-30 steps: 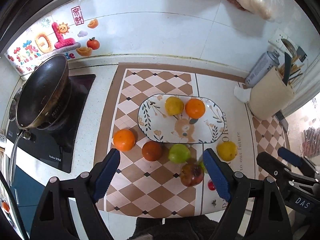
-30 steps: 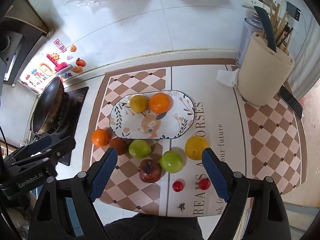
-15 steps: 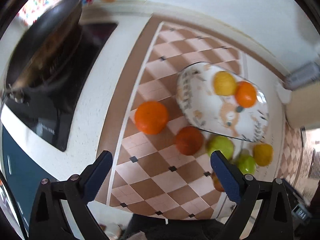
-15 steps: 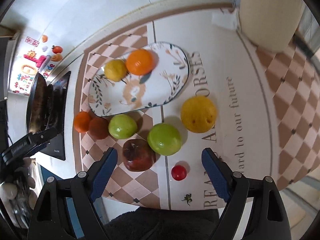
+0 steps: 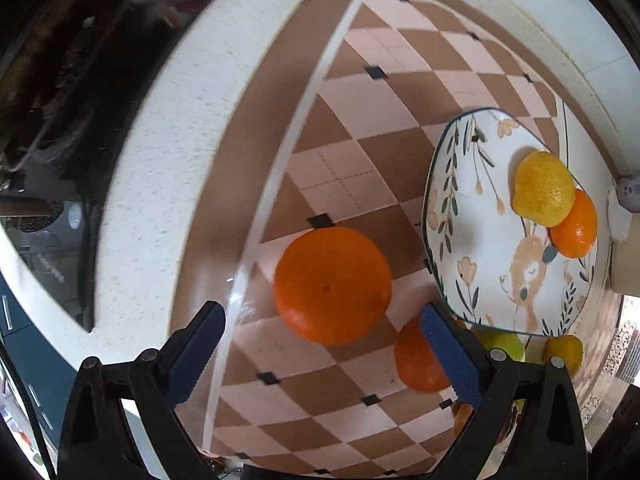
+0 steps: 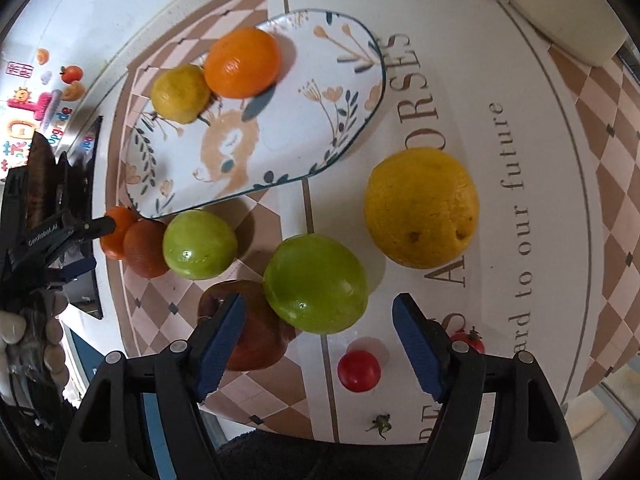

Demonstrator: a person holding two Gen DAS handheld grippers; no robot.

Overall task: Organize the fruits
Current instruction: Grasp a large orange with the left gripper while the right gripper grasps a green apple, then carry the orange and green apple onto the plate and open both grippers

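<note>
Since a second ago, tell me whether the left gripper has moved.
Yes. The left gripper has dropped and swung left toward the orange, which now fills its view; the plate has slid to the right edge.

Plate (image 6: 280,136): white, dark-teal rim, leaf, flower and tan rabbit print
Fruit on plate: one orange (image 6: 242,62), one yellow (image 6: 180,93)
Mat (image 5: 360,92): brown and pink checks, small black diamonds
Apples (image 6: 315,284): green
Cherry tomato (image 6: 359,371): red
Tool pads (image 6: 218,340): blue
Surface (image 5: 172,152): speckled white

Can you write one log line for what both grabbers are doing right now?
left gripper: open, nearing orange | right gripper: open, nearing green apple | plate: two fruits
</note>
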